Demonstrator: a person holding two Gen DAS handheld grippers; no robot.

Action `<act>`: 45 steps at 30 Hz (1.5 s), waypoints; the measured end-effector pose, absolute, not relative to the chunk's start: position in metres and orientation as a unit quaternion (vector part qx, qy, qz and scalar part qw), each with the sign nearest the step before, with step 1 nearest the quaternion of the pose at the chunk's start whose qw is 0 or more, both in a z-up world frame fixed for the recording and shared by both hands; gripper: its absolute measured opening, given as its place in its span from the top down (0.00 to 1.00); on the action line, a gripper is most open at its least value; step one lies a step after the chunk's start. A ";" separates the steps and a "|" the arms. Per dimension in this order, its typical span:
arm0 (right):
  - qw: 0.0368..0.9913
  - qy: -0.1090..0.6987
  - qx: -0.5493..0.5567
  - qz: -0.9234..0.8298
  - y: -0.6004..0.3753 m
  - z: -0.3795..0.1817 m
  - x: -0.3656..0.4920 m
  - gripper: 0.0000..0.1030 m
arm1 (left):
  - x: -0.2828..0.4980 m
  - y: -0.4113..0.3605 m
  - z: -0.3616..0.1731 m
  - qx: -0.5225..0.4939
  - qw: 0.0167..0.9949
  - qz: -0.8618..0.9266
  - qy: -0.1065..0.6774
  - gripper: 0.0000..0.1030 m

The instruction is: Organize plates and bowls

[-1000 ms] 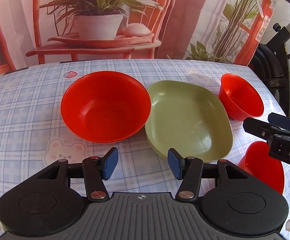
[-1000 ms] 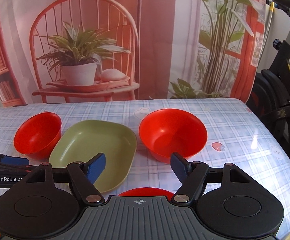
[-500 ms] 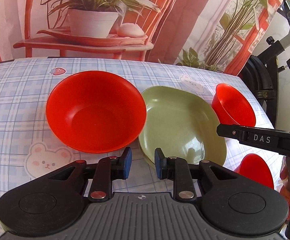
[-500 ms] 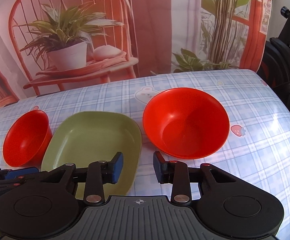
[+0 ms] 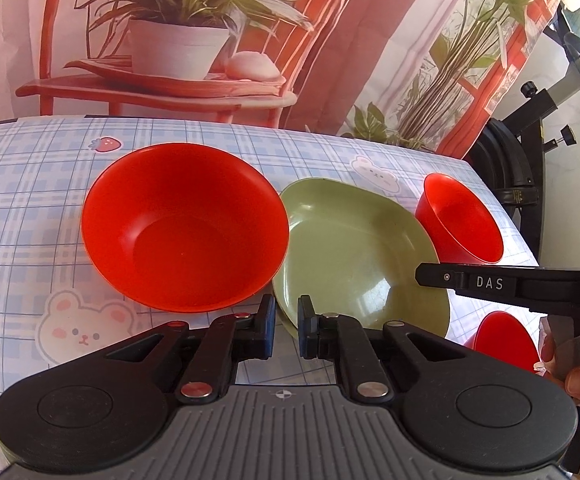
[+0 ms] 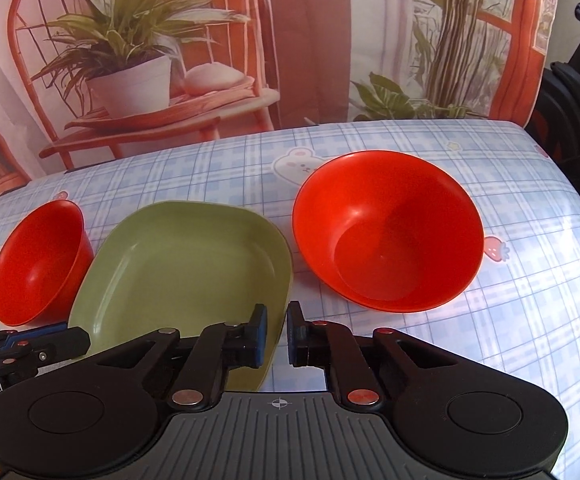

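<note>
Large red bowl (image 5: 186, 228) and green plate (image 5: 353, 256): smooth plastic, slight sheen. Counter (image 6: 529, 320) covering: glossy checked sheet.

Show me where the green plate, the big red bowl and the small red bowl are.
green plate (image 6: 186, 268), right wrist view, on its flat inner floor
big red bowl (image 6: 385, 248), right wrist view, on its inner wall
small red bowl (image 5: 463, 220), left wrist view, on its inner wall
</note>
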State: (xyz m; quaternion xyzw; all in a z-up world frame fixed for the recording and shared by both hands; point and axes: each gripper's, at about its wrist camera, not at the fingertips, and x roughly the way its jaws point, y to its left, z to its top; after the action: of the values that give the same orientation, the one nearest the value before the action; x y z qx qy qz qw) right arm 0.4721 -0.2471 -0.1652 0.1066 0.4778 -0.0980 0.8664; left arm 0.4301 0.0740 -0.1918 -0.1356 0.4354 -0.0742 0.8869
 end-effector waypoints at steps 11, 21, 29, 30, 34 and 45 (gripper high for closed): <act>0.872 0.459 0.139 -0.099 -0.248 -0.152 0.457 0.96 | 0.416 0.079 -0.179 -0.126 0.891 -0.083 0.427 0.88; 0.885 0.434 0.127 -0.107 -0.245 -0.124 0.431 0.96 | 0.401 0.064 -0.161 -0.113 0.894 -0.095 0.422 0.88; 0.897 0.411 0.124 -0.107 -0.242 -0.099 0.400 0.96 | 0.367 0.054 -0.130 -0.106 0.905 -0.108 0.398 0.87; 0.898 0.408 0.127 -0.105 -0.241 -0.096 0.396 0.96 | 0.359 0.055 -0.126 -0.107 0.905 -0.107 0.397 0.87; 0.900 0.397 0.155 -0.089 -0.236 -0.090 0.383 0.96 | 0.334 0.059 -0.118 -0.101 0.909 -0.101 0.392 0.87; 0.903 0.384 0.184 -0.057 -0.202 -0.096 0.341 0.97 | 0.273 0.074 -0.124 -0.127 0.912 -0.047 0.386 0.87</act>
State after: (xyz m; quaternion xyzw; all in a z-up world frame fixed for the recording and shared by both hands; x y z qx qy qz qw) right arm 0.3414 -0.2016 -0.0960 0.1840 0.3842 -0.0575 0.9029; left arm 0.2728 0.0739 -0.1242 -0.1272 0.3864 -0.0471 0.9123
